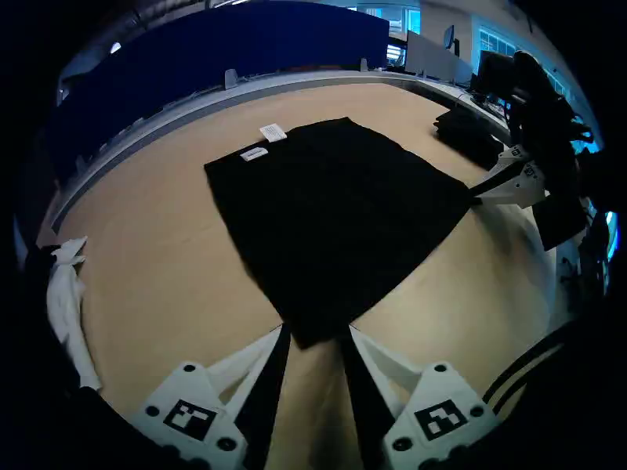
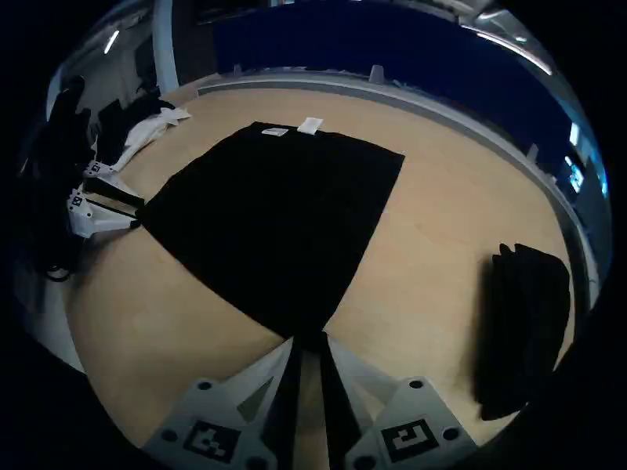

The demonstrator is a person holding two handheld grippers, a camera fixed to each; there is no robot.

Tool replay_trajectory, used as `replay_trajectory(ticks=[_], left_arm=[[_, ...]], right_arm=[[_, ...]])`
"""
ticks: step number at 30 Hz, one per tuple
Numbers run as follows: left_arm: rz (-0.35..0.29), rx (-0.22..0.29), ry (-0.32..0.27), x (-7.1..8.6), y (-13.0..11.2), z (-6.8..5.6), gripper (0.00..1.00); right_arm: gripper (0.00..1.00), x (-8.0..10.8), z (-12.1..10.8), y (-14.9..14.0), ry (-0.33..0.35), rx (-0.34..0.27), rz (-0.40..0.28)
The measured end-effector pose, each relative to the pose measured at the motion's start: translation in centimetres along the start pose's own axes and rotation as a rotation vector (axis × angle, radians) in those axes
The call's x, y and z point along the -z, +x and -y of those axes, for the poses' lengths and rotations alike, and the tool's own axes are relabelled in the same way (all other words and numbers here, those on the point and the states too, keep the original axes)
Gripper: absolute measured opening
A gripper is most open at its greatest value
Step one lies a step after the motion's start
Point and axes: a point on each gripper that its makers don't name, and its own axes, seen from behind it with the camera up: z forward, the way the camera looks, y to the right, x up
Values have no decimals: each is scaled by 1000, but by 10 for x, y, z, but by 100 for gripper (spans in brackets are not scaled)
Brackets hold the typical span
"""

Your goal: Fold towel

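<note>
A black towel (image 1: 329,211) lies spread flat on the wooden table (image 1: 157,258), with two white tags (image 1: 273,131) at its far edge. Its near corner lies between the fingers of my left gripper (image 1: 313,338), which stand somewhat apart on either side of it. In the left gripper view my right gripper (image 1: 475,194) pinches the towel's right corner. In the right gripper view the towel (image 2: 274,211) reaches down to my right gripper (image 2: 311,345), whose fingers are nearly together on the near corner. The left gripper (image 2: 137,213) is at the towel's left corner there.
A folded black pile (image 1: 469,135) sits at the table's far right, also seen as the dark pile (image 2: 523,325) beside my right gripper. A white cloth (image 1: 67,301) lies at the left edge. A blue partition (image 1: 235,39) backs the table. A person in dark clothing (image 1: 541,117) stands behind.
</note>
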Motion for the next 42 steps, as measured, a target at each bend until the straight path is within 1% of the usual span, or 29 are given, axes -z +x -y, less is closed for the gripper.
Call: replay_trajectory(ticks=[3,7,11,14,17,20,26,32,38,42], left_arm=[[3,-1,9,0,0,3,22],[5,-10,25,-1,0,5,8],[4,-23,37,-1,0,5,7],[5,-19,35,0,1,3,7],[1,2,31,2,4,3,7],[-9,26,27,8,10,3,7],[-19,44,39,21,23,3,7],[-23,57,57,39,35,5,7],[-28,94,62,60,44,5,7],[-24,119,64,75,49,3,7]], right_arm=[[13,-1,1,0,2,-1,2],[12,-1,3,1,13,2,5],[12,0,3,2,10,5,8],[11,1,3,3,11,6,7],[11,3,3,6,10,0,0],[12,8,2,12,6,-9,-13],[11,20,1,28,0,-16,-44],[11,36,1,49,-2,-19,-85],[11,58,2,72,-3,-19,-132],[11,74,5,83,1,-17,-154]])
